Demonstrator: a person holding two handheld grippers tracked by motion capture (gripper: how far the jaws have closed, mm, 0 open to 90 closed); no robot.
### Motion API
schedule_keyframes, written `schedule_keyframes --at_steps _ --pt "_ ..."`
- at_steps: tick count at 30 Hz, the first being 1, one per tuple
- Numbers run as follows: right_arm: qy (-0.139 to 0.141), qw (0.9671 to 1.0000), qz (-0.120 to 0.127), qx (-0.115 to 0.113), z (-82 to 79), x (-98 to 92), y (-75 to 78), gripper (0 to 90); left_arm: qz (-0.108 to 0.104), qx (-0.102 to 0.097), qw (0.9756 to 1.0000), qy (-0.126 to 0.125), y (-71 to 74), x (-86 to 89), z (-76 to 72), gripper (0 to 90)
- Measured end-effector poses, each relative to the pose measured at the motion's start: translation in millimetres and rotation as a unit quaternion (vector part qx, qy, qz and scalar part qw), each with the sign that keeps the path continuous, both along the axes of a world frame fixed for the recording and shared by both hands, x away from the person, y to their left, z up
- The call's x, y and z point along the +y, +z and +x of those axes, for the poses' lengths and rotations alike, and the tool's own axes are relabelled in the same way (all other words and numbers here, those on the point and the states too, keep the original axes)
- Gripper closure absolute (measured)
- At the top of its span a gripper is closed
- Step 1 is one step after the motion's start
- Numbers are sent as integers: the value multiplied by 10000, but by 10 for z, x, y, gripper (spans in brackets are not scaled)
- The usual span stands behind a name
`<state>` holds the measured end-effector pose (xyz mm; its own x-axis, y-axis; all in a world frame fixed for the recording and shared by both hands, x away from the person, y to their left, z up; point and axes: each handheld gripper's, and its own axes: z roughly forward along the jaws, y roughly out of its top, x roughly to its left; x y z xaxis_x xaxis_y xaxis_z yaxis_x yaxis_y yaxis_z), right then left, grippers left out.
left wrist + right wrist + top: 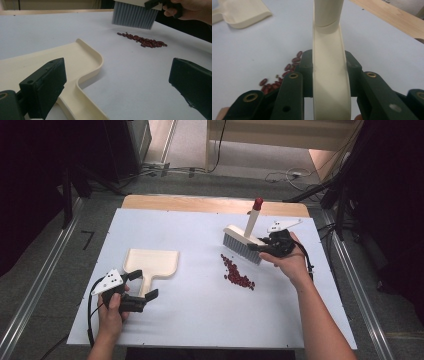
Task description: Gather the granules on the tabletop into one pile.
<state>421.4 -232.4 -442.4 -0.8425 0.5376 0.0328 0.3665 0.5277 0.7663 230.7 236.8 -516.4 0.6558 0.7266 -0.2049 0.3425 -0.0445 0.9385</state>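
Note:
A cream brush (242, 239) with grey bristles and a red-tipped handle hangs above the white table, its bristles just behind a line of red beans (238, 273). My right gripper (257, 248) is shut on the brush's cream back (329, 37), with the beans (287, 72) below and to the left. A cream dustpan (151, 261) lies flat at the left, handle pointing toward the person. My left gripper (145, 284) is open, jaws on either side of that handle without squeezing it. In the left gripper view the dustpan (75, 60) lies by the left jaw, with the beans (142, 41) and brush (133, 15) beyond.
The white table surface (200, 315) has a bare wooden strip (200, 202) along its far edge. Metal rails (42, 280) run along both sides on the floor, and cables (290, 175) lie behind the table. Dark equipment stands at the far left and right.

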Motion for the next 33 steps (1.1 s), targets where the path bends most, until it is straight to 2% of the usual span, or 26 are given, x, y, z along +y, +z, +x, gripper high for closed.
schedule_keyframes --at_steps 1,2,3,4,6,9,11,14,19,21,27,33 --pt "-50 10000 -55 -26 19 6 -18 657 0 0 10000 6 0 1 0 15" --pt "-63 9998 -113 -169 33 10 -41 656 -1 1 10000 5 0 2 1 15" --pt "-50 9990 -191 -412 38 18 -63 656 0 -3 10000 -2 0 1 2 15" --pt "-68 9984 -213 -516 41 24 -76 656 -2 0 10000 -3 -1 0 2 15" --pt "-75 9987 -113 -494 54 33 -105 657 2 1 10000 -1 -1 -1 2 15" --pt "33 9988 -230 -423 68 73 -155 656 -3 3 10000 0 -1 -2 0 15" --pt "230 9991 -131 -324 59 84 -172 656 0 2 10000 -2 -1 0 1 15" --pt "408 9986 -164 -280 6 103 -171 657 1 -3 10000 -1 -2 1 3 15" --pt "734 9964 -252 -332 -118 100 -180 656 -45 7 10000 11 -2 8 3 15" --pt "843 9956 -213 -351 -158 85 -185 656 -44 7 10000 11 -2 7 3 15" --pt "1054 9938 -143 -320 -261 18 -204 656 -36 6 10000 11 -2 7 3 15" --pt "1241 9916 -213 -300 -384 -10 -190 656 -31 11 10000 10 -2 4 3 15"
